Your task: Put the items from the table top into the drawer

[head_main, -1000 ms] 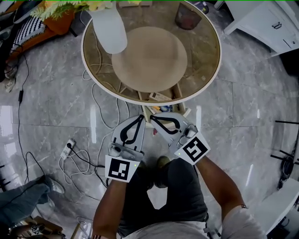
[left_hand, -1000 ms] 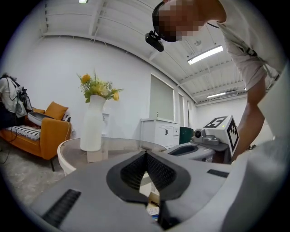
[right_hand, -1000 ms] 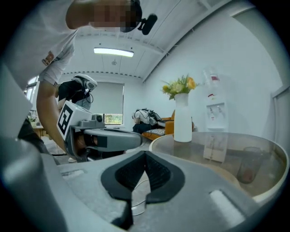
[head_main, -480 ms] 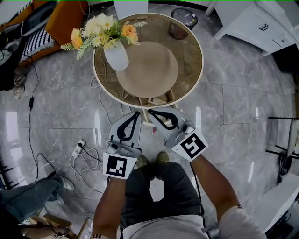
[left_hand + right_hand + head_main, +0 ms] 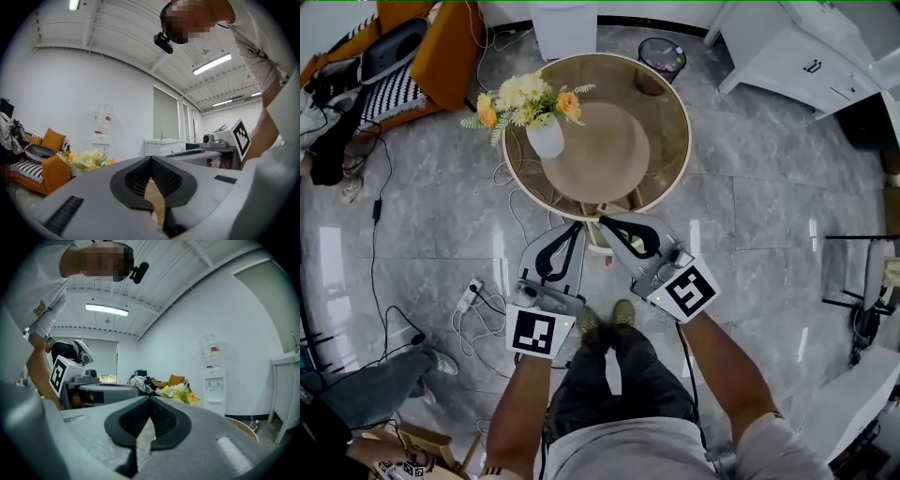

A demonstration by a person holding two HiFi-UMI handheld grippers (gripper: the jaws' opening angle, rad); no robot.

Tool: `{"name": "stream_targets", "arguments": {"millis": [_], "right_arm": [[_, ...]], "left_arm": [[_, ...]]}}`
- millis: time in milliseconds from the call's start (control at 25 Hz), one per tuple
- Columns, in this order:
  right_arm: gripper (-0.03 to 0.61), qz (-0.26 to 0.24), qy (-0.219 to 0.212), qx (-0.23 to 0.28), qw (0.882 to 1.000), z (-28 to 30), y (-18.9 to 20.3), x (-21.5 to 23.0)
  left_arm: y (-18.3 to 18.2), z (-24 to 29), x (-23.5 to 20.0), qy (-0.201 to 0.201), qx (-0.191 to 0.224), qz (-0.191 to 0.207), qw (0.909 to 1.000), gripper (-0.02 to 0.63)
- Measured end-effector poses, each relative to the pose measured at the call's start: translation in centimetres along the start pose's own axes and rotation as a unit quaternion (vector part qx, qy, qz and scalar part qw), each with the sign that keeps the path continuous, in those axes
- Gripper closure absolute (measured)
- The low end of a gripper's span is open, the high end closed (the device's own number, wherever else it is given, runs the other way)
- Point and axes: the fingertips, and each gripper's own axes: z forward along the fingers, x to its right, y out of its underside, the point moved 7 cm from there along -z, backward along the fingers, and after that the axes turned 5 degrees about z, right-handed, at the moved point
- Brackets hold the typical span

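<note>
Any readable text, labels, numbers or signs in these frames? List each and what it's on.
No words or numbers can be read.
Left gripper, cube: black-and-white square code pattern, no letters.
Right gripper, cube: same kind of pattern, no letters.
Water dispenser: red label on its bottle, too small to read.

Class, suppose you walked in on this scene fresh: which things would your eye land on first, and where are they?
A white vase of yellow and orange flowers stands at the left edge of the round table. Nearer the person, the left gripper and right gripper point toward the table side by side, jaws shut and empty, each bearing a black-and-white marker cube.
</note>
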Motion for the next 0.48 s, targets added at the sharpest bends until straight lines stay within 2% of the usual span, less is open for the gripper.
{"name": "stream_targets", "arguments": {"millis": [280,480], "right_arm": [[0.578,-0.041,0.012,0.036,0.998,-1.4,-6.6,-0.5],[0.580,-0.048,0.014,0.036,0.998,-2.2,-10.1,-1.6]], "left_arm": [[-6.2,0.0,0.5,0.008,0.026,0.000,0.9996,0.614],[-10.0,-0.3,1.0,0.013,0.036,0.000,0.9993,0.614]]}}
